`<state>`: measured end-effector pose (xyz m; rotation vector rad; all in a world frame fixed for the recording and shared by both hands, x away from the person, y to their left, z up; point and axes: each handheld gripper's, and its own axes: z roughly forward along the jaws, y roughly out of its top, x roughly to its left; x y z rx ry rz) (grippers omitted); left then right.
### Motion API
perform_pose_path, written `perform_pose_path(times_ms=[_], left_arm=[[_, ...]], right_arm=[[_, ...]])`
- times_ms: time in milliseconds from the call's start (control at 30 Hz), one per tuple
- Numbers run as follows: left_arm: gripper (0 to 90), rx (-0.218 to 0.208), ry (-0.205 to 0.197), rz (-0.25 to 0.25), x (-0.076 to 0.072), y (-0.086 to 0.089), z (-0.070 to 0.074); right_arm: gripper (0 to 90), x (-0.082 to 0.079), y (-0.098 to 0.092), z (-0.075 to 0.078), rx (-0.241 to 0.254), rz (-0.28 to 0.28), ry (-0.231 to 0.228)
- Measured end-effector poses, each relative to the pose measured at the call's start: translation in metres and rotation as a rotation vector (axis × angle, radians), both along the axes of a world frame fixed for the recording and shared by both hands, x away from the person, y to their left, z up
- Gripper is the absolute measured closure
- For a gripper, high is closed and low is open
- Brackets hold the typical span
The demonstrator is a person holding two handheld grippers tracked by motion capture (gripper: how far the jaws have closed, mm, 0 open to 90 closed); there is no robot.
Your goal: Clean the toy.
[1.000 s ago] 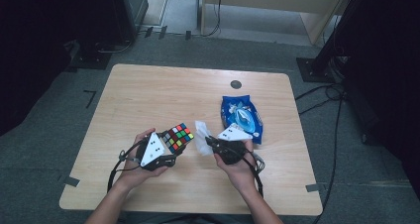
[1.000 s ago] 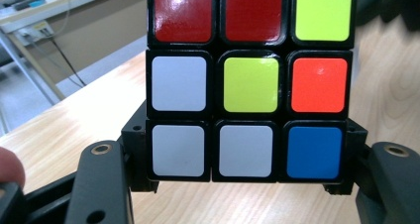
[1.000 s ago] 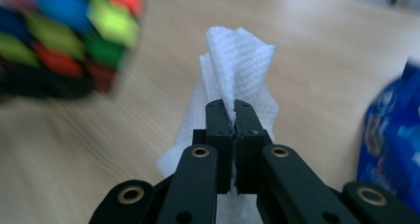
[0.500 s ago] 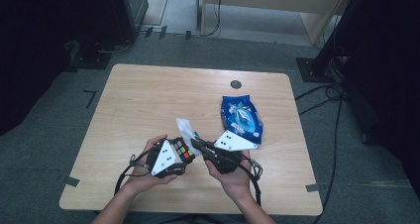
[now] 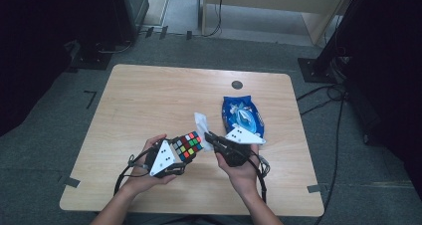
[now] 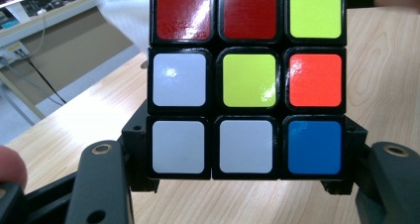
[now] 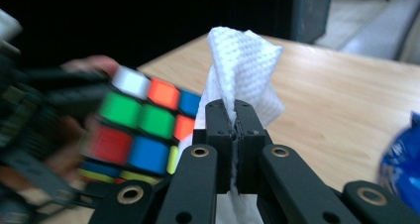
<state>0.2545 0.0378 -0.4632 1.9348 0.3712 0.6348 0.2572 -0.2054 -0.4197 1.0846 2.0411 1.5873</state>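
Right gripper [image 7: 236, 116]: black jaws clamped on a white woven paper wipe [image 7: 243, 60]. Multicoloured plastic puzzle cube [image 7: 143, 130] sits just left of the wipe.

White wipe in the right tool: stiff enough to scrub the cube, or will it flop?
Likely floppy: the wipe folds and creases above the shut right tool. Probably very light, thin woven sheet. It may buckle against the cube unless bunched.

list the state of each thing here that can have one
puzzle cube: scrambled, clamped in the left gripper, lifted off the table
white wipe: crumpled, pinched in the right gripper beside the cube
blue wipe pack: lying flat on the table; flap state unclear
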Motion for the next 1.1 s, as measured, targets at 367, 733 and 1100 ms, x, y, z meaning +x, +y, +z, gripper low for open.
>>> perform_pose_path(times_ms=[367,733,1100], left_arm=[[34.5,0.007,-0.007,-0.004,-0.003,-0.002,0.001],[34.5,-0.024,-0.002,0.025,0.002,0.006,0.004],[34.5,-0.044,0.012,0.105,0.01,0.013,0.001]], right_arm=[[88.4,-0.014,0.019,0.009,0.036,0.111,-0.037],[88.1,0.024,-0.008,-0.033,-0.178,-0.058,0.178],[86.0,0.035,-0.013,-0.053,-0.342,-0.064,0.316]])
